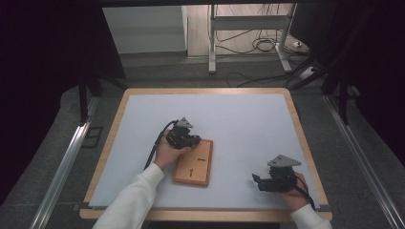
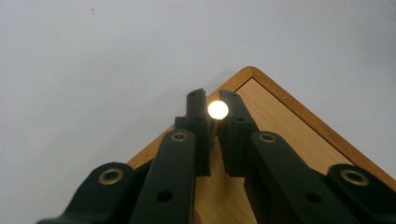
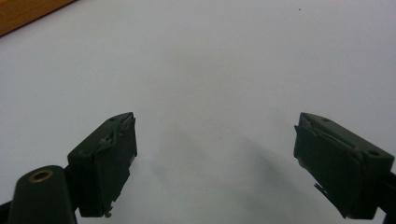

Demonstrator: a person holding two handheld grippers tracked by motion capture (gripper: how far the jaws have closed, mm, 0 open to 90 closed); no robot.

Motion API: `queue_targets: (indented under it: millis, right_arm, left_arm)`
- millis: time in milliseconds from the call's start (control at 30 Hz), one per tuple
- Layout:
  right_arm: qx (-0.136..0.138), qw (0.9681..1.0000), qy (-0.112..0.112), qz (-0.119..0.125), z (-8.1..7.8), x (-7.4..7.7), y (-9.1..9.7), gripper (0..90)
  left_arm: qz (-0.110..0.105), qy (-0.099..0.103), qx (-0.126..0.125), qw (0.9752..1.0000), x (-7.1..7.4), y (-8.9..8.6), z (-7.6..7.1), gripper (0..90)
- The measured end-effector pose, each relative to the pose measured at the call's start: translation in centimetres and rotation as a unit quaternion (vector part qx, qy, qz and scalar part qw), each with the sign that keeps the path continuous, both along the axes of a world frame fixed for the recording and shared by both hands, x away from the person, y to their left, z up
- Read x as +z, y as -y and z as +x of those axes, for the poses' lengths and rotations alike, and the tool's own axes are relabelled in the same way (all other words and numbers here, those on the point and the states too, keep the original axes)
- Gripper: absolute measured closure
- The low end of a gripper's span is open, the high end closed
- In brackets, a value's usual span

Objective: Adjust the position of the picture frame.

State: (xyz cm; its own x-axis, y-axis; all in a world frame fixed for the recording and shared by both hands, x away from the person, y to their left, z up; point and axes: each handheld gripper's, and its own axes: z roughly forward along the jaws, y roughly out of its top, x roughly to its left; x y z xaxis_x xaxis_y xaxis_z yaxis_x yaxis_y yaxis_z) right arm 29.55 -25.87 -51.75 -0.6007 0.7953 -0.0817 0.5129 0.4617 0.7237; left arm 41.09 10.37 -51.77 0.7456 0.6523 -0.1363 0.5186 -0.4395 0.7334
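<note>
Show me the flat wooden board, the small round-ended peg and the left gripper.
Flat wooden board [image 1: 198, 169], high view, bare top face.
Small round-ended peg [image 2: 218, 109], left gripper view, its bright round end.
Left gripper [image 2: 213, 103], left gripper view, between its fingertips.

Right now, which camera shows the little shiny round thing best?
The left gripper view: the small bright round-headed pin sits close up, pinched between the left gripper tips above the wooden board. In the high view, the left gripper hides it. The right gripper view looks at white table.
</note>
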Motion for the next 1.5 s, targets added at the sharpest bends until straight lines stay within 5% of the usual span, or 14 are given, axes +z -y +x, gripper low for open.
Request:
queue_targets:
  millis: [100,167,233,300,467,667,967,1233,1500]
  right_arm:
    - [0.0,1.0,0.001,0.0,0.0,0.0,0.0,13.3]
    - [0.0,1.0,0.001,-0.001,0.0,0.0,0.0,13.2]
    - [-0.001,1.0,0.002,0.0,-0.1,0.0,0.0,13.3]
    - [-0.001,1.0,0.002,0.0,-0.1,0.0,0.0,13.2]
    - [-0.001,1.0,0.003,-0.002,-0.1,0.1,0.0,13.2]
    - [-0.001,1.0,0.006,-0.002,-0.2,0.2,0.0,13.2]
    - [-0.001,1.0,0.005,-0.006,-0.2,0.1,0.0,13.2]
    - [-0.002,1.0,0.003,-0.009,-0.2,0.0,-0.1,13.2]
    - [-0.001,0.9999,0.003,-0.011,-0.2,0.0,-0.1,13.3]
  left_arm:
    - [-0.017,0.004,-0.004,0.9998,0.1,-0.2,-0.1,81.4]
    - [-0.031,0.02,-0.002,0.9993,0.8,-0.7,-0.5,70.5]
    - [-0.015,0.051,0.0,0.9986,1.6,-1.1,-1.1,65.0]
    - [-0.013,0.061,0.003,0.9981,2.2,-1.7,-1.7,58.1]
    - [-0.006,0.058,0.002,0.9983,2.7,-3.0,-3.1,37.8]
    - [0.007,0.058,0.0,0.9983,2.5,-4.7,-5.0,33.7]
    - [0.011,0.036,-0.005,0.9993,1.6,-7.8,-7.6,49.4]
    - [0.031,0.003,-0.028,0.9991,0.1,-8.0,-9.0,85.3]
    - [0.034,-0.005,-0.038,0.9987,-0.1,-8.4,-10.3,89.6]
